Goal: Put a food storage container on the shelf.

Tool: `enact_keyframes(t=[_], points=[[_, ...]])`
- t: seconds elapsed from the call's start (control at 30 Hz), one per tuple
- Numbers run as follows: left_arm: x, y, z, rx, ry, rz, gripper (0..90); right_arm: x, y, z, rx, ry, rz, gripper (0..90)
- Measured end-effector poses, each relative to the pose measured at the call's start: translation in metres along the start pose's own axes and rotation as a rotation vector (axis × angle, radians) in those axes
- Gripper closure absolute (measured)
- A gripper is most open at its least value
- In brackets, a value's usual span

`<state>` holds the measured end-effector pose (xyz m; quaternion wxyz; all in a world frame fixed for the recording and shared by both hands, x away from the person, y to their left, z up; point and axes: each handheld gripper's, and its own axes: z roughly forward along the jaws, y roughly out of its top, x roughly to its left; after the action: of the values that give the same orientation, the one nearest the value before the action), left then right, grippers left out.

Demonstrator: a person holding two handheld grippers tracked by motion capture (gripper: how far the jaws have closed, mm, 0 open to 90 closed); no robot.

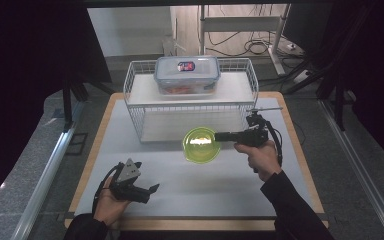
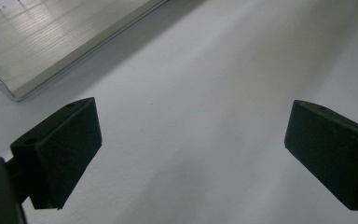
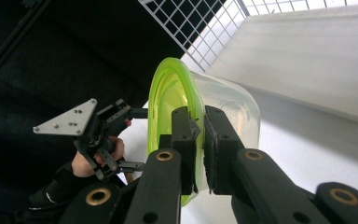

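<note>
A lime-green round bowl [image 1: 201, 145] hangs a little above the white mat, just in front of the wire rack [image 1: 140, 85]. My right gripper [image 1: 217, 136] reaches in from the right and is shut on its rim. In the right gripper view the two pads [image 3: 182, 126] pinch the bowl's wall [image 3: 168, 93], one inside and one outside. My left gripper [image 1: 147, 176] rests low near the table's front left, held in a hand, with its jaws wide apart. The left gripper view shows it open [image 2: 191, 144] over bare mat with nothing between its jaws. It also shows far off in the right gripper view as the left gripper [image 3: 135, 139].
The white wire rack has two shelves; a clear lidded food box [image 1: 186, 75] stands on the upper one. The white mat [image 1: 195, 185] covers a wooden table top. A pale ribbed panel [image 2: 51, 42] lies ahead of the left gripper. Dark curtains flank the table.
</note>
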<state>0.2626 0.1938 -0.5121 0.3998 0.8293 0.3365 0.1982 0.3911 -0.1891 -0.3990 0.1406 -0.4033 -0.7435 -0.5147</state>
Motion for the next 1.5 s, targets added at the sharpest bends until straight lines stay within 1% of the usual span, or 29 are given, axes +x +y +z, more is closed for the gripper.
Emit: enact_keyframes(t=[0.3,0.5,0.83,0.97,1.03,1.17,1.37,1.5], points=[[0.0,0.0,0.0,0.005,-0.001,0.002,3.7,0.008,0.009,-0.01,-0.034,0.022,-0.003,83.7],[0.0,0.0,0.001,0.003,-0.001,0.002,3.8,0.018,0.023,-0.021,-0.075,0.041,-0.012,83.7],[0.001,0.0,0.001,0.0,0.0,0.006,3.7,0.036,0.055,-0.036,-0.145,0.078,-0.027,83.8],[0.001,0.0,0.001,0.001,-0.001,0.005,3.7,0.044,0.07,-0.039,-0.168,0.083,-0.033,83.8],[0.001,0.0,0.0,-0.003,-0.003,0.001,3.7,0.046,0.077,-0.039,-0.175,0.078,-0.037,83.7],[0.001,0.0,0.0,-0.003,-0.003,0.0,3.6,0.049,0.09,-0.039,-0.194,0.069,-0.033,83.8],[0.001,0.0,0.0,0.0,-0.004,-0.001,3.6,0.048,0.11,-0.041,-0.233,0.069,-0.008,83.7],[0.001,0.0,0.0,-0.001,-0.006,-0.003,3.6,0.049,0.126,-0.04,-0.252,0.06,0.0,83.8]])
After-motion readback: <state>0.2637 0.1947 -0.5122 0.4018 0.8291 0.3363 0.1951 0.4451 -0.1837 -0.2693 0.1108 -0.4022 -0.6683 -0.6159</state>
